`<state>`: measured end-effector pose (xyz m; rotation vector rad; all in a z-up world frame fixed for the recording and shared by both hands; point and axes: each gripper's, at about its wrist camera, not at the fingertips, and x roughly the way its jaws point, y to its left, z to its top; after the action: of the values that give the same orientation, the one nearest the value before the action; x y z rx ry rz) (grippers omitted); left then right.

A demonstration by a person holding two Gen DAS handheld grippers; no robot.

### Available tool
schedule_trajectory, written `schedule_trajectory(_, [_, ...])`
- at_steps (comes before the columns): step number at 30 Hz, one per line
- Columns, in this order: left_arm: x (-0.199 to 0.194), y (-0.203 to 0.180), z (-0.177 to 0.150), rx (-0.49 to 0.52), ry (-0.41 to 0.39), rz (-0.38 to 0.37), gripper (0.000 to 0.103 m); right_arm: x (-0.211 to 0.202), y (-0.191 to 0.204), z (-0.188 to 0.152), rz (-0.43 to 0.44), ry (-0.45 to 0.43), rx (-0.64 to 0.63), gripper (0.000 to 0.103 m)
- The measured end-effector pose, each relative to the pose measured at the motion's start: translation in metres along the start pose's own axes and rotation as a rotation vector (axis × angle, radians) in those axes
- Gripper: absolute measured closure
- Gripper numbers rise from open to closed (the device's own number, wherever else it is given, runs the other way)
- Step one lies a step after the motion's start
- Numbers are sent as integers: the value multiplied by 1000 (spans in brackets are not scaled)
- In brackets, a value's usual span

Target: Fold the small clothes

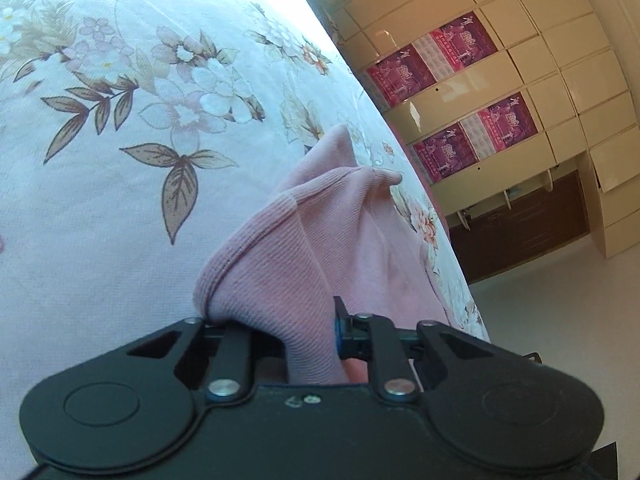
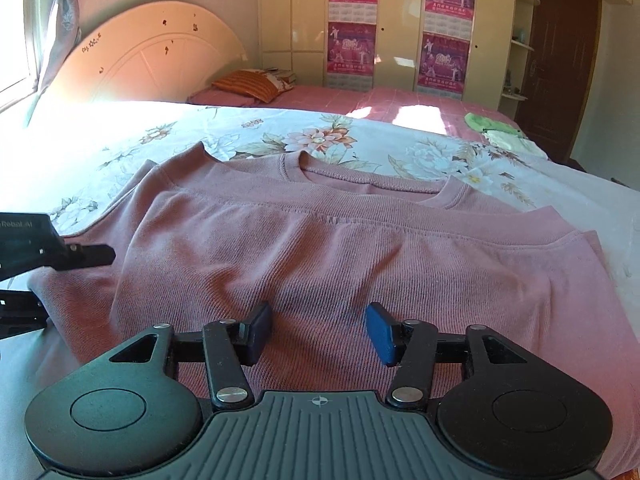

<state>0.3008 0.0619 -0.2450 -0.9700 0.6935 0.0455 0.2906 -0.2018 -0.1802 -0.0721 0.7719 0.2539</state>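
**Pink ribbed top pinched at its left edge, right gripper wide above the hem**

The pink knitted top [image 2: 320, 248] lies spread on the floral bedsheet [image 2: 400, 148], its fine vertical ribbing plain in the light; the round neckline, edged with a stitched band, faces the headboard [image 2: 152, 56], and one layer is already folded across the body, leaving a straight seamed edge below the collar. The left gripper [image 1: 276, 320] is clamped on a bunched edge of the cloth; the fabric rises from between its black fingers in a soft peaked fold (a hemmed rim curves along one side). In the right wrist view that same gripper [image 2: 84, 258] shows at the garment's left side. The right gripper [image 2: 320, 332] hangs over the lower part of the top, jaws wide apart, holding nothing; its blue-faced pads [image 2: 382, 334] are flat and rectangular. The sheet is thin, matt cotton printed with pale blossoms and brown pointed leaves; behind stand glossy cream wardrobe doors [image 2: 392, 40] bearing magenta posters [image 2: 444, 60].
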Motion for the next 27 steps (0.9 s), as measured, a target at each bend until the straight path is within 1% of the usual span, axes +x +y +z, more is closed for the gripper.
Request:
schedule_trajectory(2, [-3, -4, -1, 23, -9, 7, 88, 1, 4, -5, -16, -18, -26, 50])
schedule_trajectory(5, [-9, -17, 1, 73, -34, -13, 89, 2, 6, -5, -25, -17, -48, 50])
schedule_trajectory(7, [-17, -29, 1, 137, -55, -33, 89, 2, 6, -4, -21, -12, -52, 50])
schedule_trajectory(9, [-24, -49, 1, 225, -75, -57, 90, -1, 2, -1, 1, -10, -41, 50])
schedule_trajectory(11, [-30, -70, -1, 306, -88, -92, 90, -10, -8, 1, 51, -34, 7, 50])
schedule_trajectory(14, [-34, -112, -11, 464, -94, -156, 90, -26, -22, 4, 46, -74, 67, 50])
schedule_trajectory(16, [-31, -144, -25, 564, -77, -214, 90, -37, -37, 5, 37, -90, 104, 50])
schedule_trajectory(17, [-28, -156, -31, 594, -62, -239, 90, -41, -44, 5, 29, -95, 121, 50])
schedule_trajectory(18, [-23, -172, -43, 638, -34, -275, 90, -46, -52, 5, 15, -102, 137, 50])
schedule_trajectory(20, [-11, -195, -63, 703, 17, -324, 90, -59, -72, 3, -25, -111, 167, 50])
schedule_trajectory(22, [8, -213, -93, 769, 101, -365, 90, -70, -92, -3, -73, -110, 192, 50])
schedule_trajectory(25, [39, -224, -138, 846, 216, -372, 90, -85, -122, -16, -135, -90, 236, 50])
schedule_trajectory(27, [60, -222, -163, 887, 290, -338, 88, -96, -141, -27, -172, -72, 270, 49])
